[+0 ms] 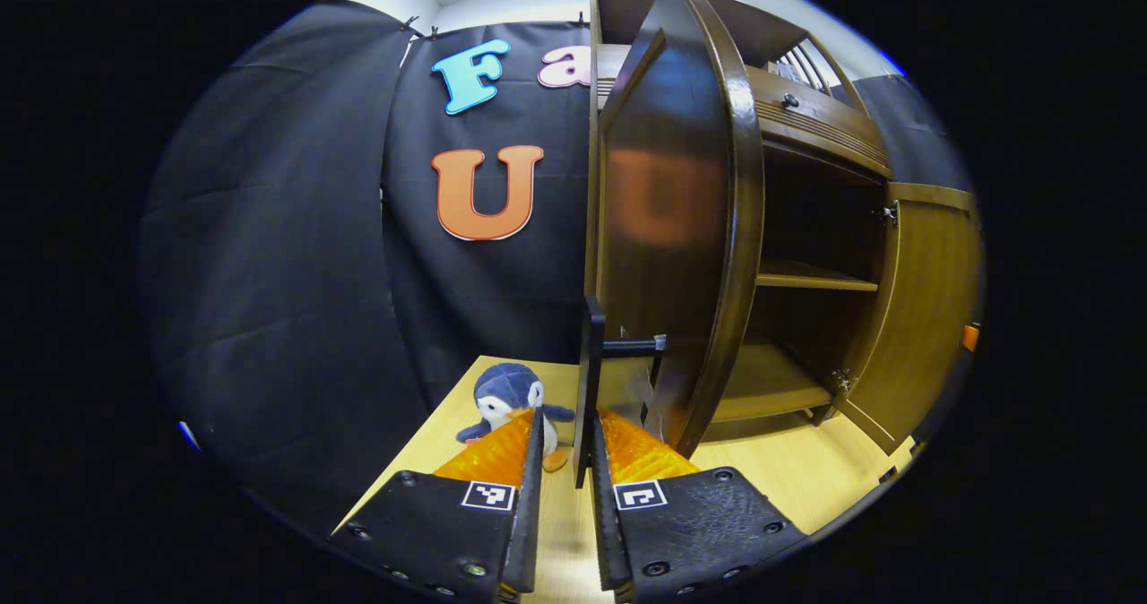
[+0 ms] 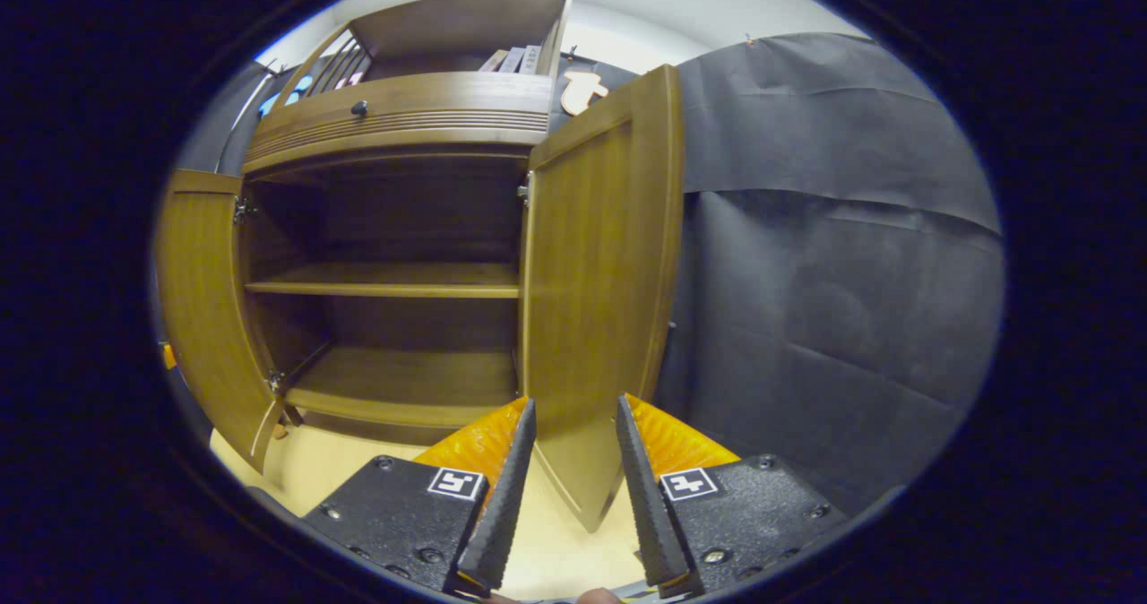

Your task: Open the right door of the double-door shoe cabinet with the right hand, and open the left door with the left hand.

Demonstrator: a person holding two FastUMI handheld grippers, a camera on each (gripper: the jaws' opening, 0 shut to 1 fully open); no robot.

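Your left gripper [image 1: 566, 434] sat low by the left door [image 1: 681, 228]; its fingers [image 1: 529, 461] were close together with the door's black handle [image 1: 589, 389] in the thin gap between them; I could not tell if both fingers pressed on the handle. The left door was swung wide open, its dark shiny front turned toward your left gripper view; behind it the cabinet [image 1: 806, 129] stood open, with a shelf [image 1: 811, 277] across the middle. A small toy penguin [image 1: 506, 402] sat on the pale bench [image 1: 789, 470], just beside the left finger and near the black cloth wall [image 1: 287, 272].

In your right gripper view the right gripper [image 2: 573, 429] was spread apart and held nothing; the bottom edge of the right door [image 2: 596, 299] showed in the gap between its fingers [image 2: 502, 505], but I could not tell if it touched them. The right door was swung open too, standing out from the cabinet [image 2: 403, 111] with its plain brown inner side facing you; the left door [image 2: 202, 308] was open on the far side. Inside were a shelf [image 2: 385, 280] in the middle and a bottom board [image 2: 403, 380]; a small dark knob [image 2: 358, 107] sat on the drawer above; some books [image 2: 513, 59] stood in the top box.
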